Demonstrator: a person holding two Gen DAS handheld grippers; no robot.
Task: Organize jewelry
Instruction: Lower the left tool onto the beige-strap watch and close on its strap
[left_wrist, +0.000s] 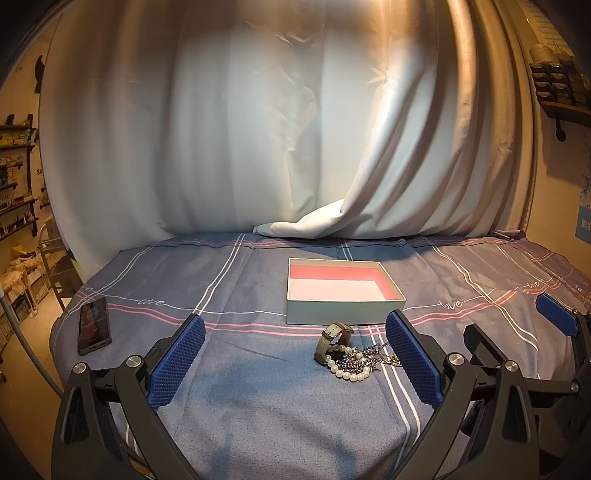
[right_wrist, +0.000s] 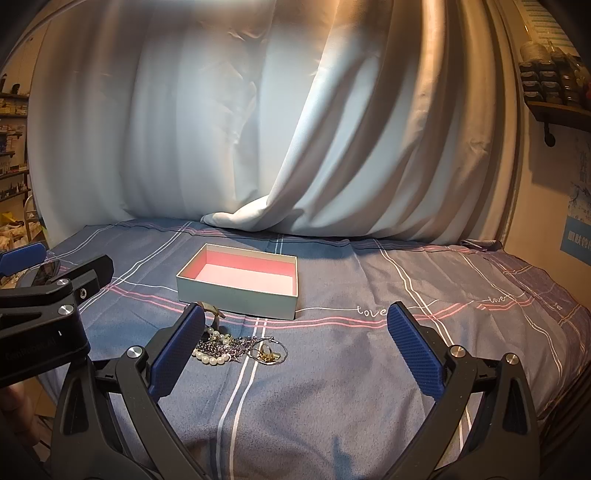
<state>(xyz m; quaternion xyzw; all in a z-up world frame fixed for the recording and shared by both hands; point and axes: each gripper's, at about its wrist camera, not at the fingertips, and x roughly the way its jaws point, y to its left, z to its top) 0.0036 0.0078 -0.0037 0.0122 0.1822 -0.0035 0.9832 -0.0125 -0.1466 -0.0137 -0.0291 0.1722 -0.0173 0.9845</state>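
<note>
The watch (right_wrist: 212, 314) sits partly hidden behind the right hand-held gripper (right_wrist: 295, 345).

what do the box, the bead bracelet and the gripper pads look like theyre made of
Box: likely matte cardboard, with thin straight walls, pale outside, pink lining.
Bead bracelet: glossy white round beads, pearl-like; real or imitation can't be told.
Left gripper pads: blue, finely dimpled texture, probably rubber or soft plastic. Right gripper pads look the same.
</note>
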